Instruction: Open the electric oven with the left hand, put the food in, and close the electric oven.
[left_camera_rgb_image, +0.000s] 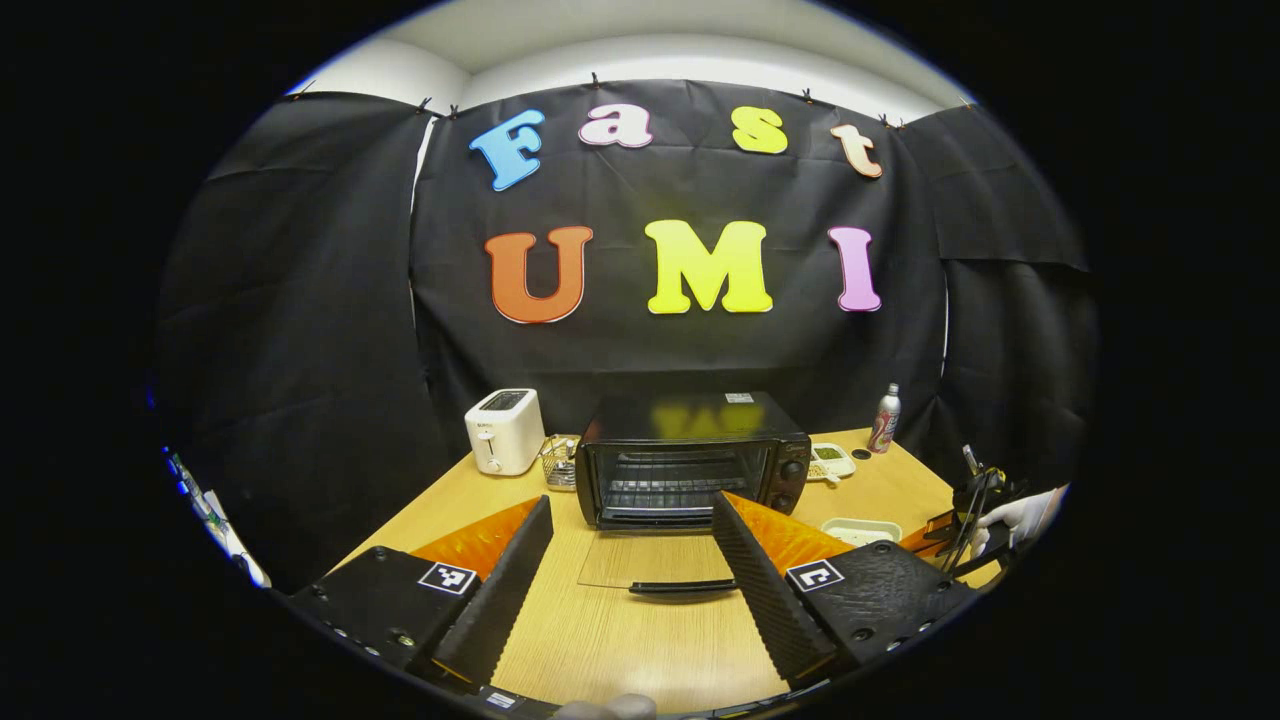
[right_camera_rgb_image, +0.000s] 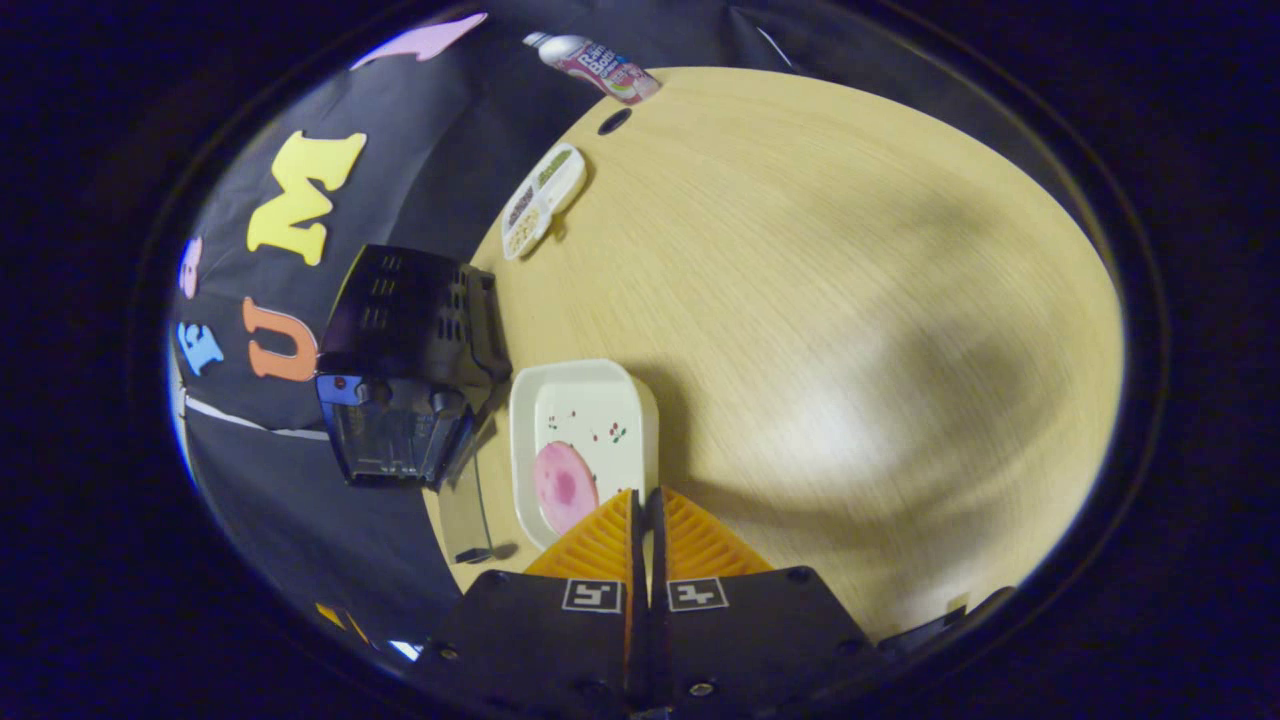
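The black electric oven (left_camera_rgb_image: 690, 460) stands at the back of the wooden table with its glass door (left_camera_rgb_image: 650, 565) folded down flat, handle toward me. My left gripper (left_camera_rgb_image: 632, 500) is open in front of the door, one finger on each side of it and touching nothing. In the right gripper view the oven (right_camera_rgb_image: 405, 350) lies to the left, next to a white tray (right_camera_rgb_image: 590, 400) holding a pink round slice of food (right_camera_rgb_image: 563, 485). My right gripper (right_camera_rgb_image: 645, 492) is shut, its tips pinching the tray's near rim. In the left gripper view that tray (left_camera_rgb_image: 860, 530) and a gloved hand (left_camera_rgb_image: 1020, 515) are at the right.
A white toaster (left_camera_rgb_image: 505, 430) and a wire basket (left_camera_rgb_image: 558, 462) stand left of the oven. A compartment dish (left_camera_rgb_image: 830, 460), a dark cap (left_camera_rgb_image: 860, 453) and a bottle (left_camera_rgb_image: 884, 418) sit to its right. Bare tabletop (right_camera_rgb_image: 850, 300) stretches right of the tray.
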